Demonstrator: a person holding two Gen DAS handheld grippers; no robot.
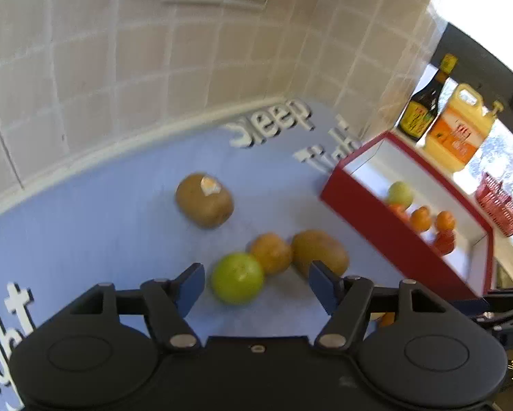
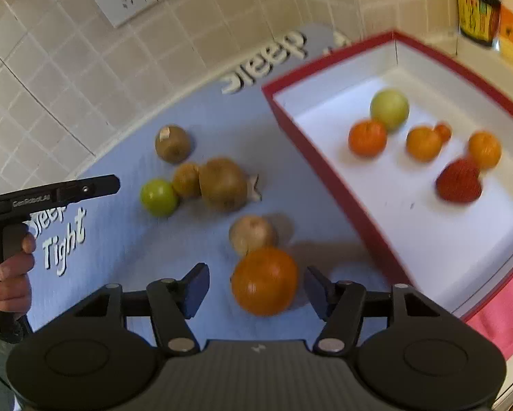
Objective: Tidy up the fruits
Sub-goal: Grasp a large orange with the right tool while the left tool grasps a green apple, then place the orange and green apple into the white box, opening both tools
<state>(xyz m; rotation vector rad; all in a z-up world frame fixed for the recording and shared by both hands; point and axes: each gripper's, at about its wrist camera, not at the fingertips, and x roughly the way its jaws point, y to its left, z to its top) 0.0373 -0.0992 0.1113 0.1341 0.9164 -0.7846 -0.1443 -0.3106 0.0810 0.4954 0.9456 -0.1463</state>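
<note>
Fruits lie loose on the blue tabletop (image 2: 126,274), several already in the red box (image 2: 328,174). An orange (image 2: 265,281) sits between the right gripper (image 2: 256,289) fingers — spread wide, gripping nothing, nearer than the other. The left gripper (image 1: 256,282), equally open and empty, has a green fruit (image 1: 237,277) just ahead, slightly left of centre — round, no long axis.

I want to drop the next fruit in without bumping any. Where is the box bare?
The box's near white floor, below the strawberry toward the pink cloth, is bare. Its far half is crowded: green apple and oranges.
</note>
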